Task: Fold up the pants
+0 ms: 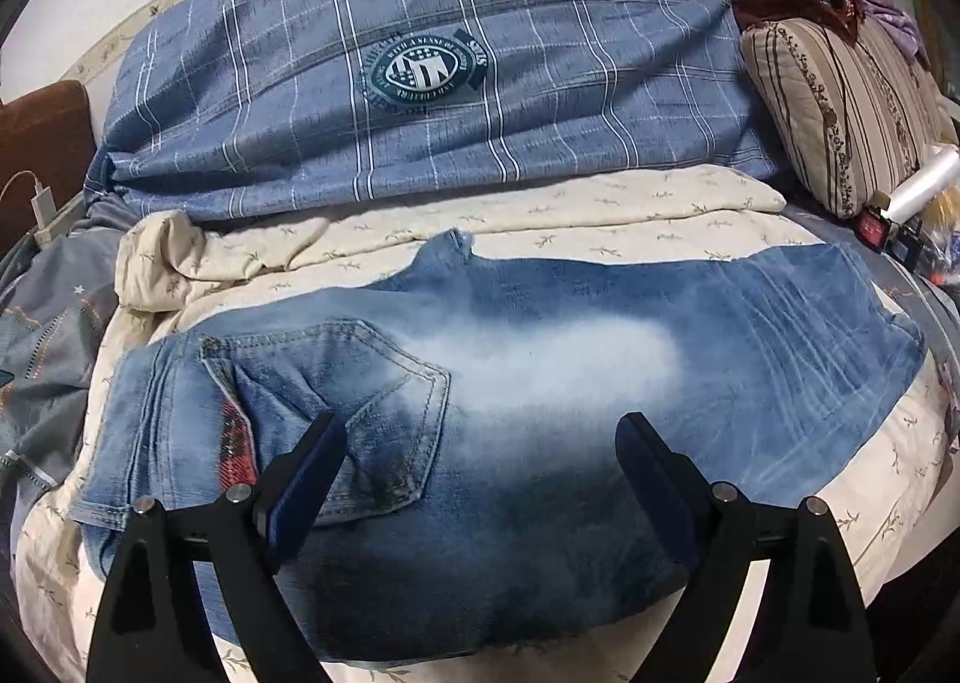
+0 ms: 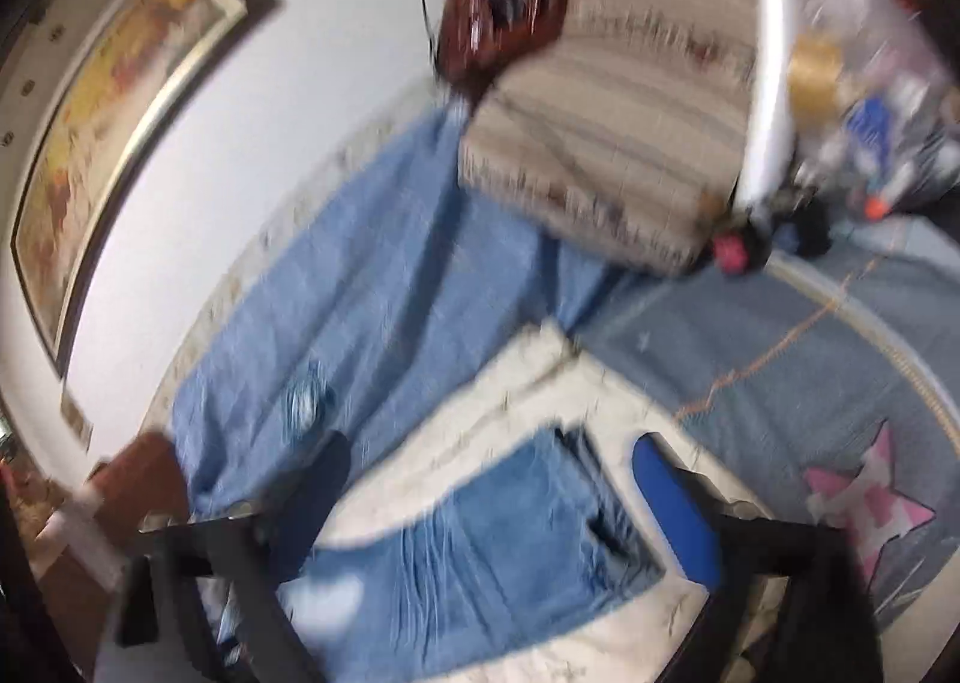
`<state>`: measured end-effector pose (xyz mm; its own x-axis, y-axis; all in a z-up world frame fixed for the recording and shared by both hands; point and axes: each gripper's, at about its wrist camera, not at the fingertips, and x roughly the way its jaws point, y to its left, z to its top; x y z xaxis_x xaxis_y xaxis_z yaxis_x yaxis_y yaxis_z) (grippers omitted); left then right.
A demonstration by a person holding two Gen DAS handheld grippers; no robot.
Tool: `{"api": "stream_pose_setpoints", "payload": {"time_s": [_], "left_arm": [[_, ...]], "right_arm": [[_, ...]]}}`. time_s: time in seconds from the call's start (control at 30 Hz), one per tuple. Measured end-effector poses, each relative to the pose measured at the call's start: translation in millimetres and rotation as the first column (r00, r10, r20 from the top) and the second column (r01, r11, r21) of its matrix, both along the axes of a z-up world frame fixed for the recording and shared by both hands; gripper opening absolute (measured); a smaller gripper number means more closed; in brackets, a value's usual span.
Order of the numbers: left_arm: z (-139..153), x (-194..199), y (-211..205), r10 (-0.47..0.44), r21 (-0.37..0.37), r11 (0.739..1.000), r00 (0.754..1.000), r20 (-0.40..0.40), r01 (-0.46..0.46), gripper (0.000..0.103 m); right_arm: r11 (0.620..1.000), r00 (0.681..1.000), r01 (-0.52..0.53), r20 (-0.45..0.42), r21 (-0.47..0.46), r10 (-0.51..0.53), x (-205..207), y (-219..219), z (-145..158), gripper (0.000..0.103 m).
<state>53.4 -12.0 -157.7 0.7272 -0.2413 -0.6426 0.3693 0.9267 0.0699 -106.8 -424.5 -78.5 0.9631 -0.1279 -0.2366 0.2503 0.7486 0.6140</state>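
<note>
Faded blue jeans (image 1: 540,383) lie folded flat on a cream floral sheet (image 1: 600,215) on the bed, waistband and back pocket (image 1: 384,401) to the left. My left gripper (image 1: 480,431) hovers just above the seat of the jeans, its jaws spread wide with nothing between them. In the blurred right wrist view the folded end of the jeans (image 2: 498,551) lies on the cream sheet below my right gripper (image 2: 492,467). Its jaws stand wide apart and hold nothing, clear of the cloth.
A blue plaid duvet (image 1: 420,71) is heaped behind the jeans. A striped pillow (image 1: 840,107) with a brown bag on it sits at the right, with small bottles and clutter beside it. A grey quilt with a pink star (image 2: 864,503) lies beside the sheet. A framed picture (image 2: 120,131) hangs on the wall.
</note>
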Motion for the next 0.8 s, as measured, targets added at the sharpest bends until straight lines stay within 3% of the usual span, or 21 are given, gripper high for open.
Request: {"api": "stream_pose_setpoints", "payload": {"time_s": [0.07,0.2,0.4,0.73,0.8], "left_arm": [[1,-1,1,-0.004,-0.008,1.0,1.0,0.002,0.004,0.092],[4,-1,2,-0.006,-0.017,1.0,1.0,0.004,0.006,0.092],[5,-1,2,0.0,-0.024,1.0,1.0,0.009,0.0,0.094],[2,-1,-1,-0.002,-0.012,1.0,1.0,-0.003,0.002,0.094],[2,-1,-2,-0.004,-0.01,1.0,1.0,-0.003,0.004,0.094]], "right_arm": [[1.0,0.998,-0.02,-0.056,-0.003,0.02,8,2,-2,0.097],[0.992,0.979,-0.098,-0.173,0.081,0.11,26,2,-21,0.096],[0.969,0.945,-0.156,-0.258,0.192,0.203,38,4,-48,0.096],[0.919,0.926,-0.163,-0.265,0.36,0.269,38,-1,-75,0.094],[0.894,0.931,-0.144,-0.248,0.425,0.268,34,-9,-83,0.082]]}}
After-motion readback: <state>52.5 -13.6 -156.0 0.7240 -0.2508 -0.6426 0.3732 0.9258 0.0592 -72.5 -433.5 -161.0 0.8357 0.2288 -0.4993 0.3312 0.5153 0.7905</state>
